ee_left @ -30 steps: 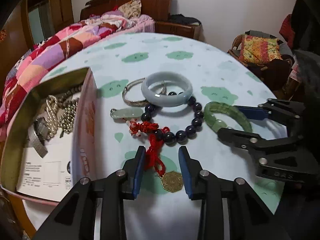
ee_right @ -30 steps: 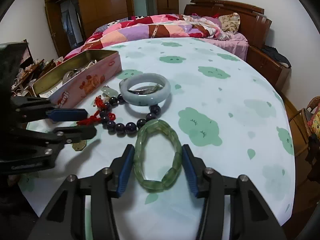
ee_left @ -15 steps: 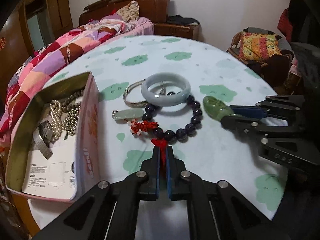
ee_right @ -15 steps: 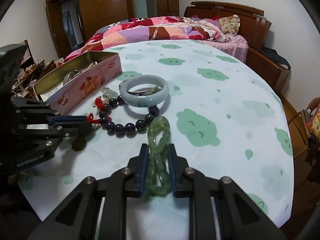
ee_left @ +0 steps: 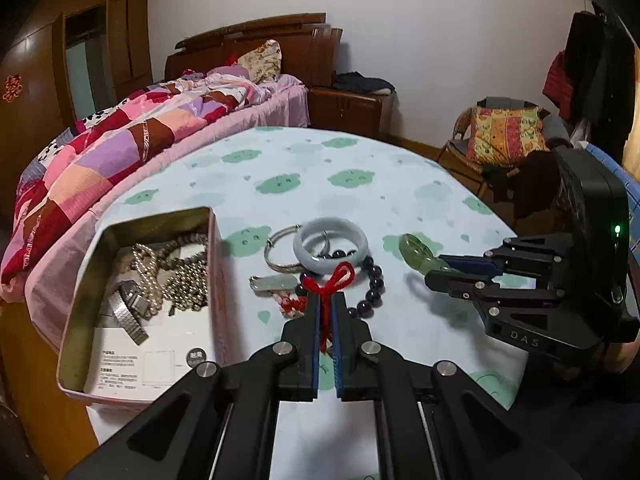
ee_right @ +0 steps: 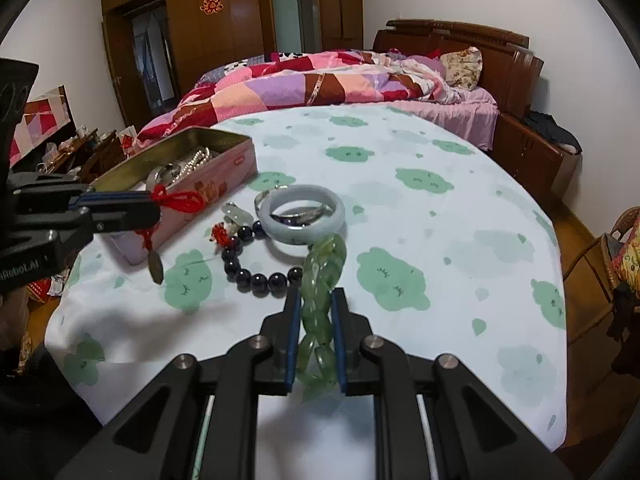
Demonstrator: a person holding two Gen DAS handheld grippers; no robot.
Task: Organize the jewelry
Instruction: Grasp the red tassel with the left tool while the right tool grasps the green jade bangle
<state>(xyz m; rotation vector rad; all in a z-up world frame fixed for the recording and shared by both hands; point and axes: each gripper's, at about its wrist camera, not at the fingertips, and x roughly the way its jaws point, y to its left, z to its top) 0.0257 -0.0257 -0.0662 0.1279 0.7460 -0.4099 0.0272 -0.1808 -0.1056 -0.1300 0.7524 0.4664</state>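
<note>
Red cord is pinched tight in the left claw [ee_left: 327, 308], its knotted loop standing up past the tips while a brass coin charm [ee_right: 155, 267] dangles below, clear of the tabletop [ee_right: 440, 216]. The right claw [ee_right: 316, 312] is clenched on a green stone bracelet [ee_right: 323, 276], squeezed flat between the blue pads and lifted off the cloth. To do this step well, I judge each piece should be carried over the open pink tin [ee_left: 80, 304] and lowered well inside its walls before letting go, one claw at a time so the two do not crowd each other; the hanging charm could catch the tin's rim, so it needs height on the way in. The bracelet looks like chunky translucent beads on elastic, slippery and likely to spring wide on release. On the tabletop lie a pale jade bangle [ee_left: 330, 249] over a dark bead bracelet [ee_left: 374, 286], with a silver bangle [ee_left: 280, 258] and a small jade pendant [ee_left: 272, 283] beside them. The tin already holds pearl strands and a watch.
</note>
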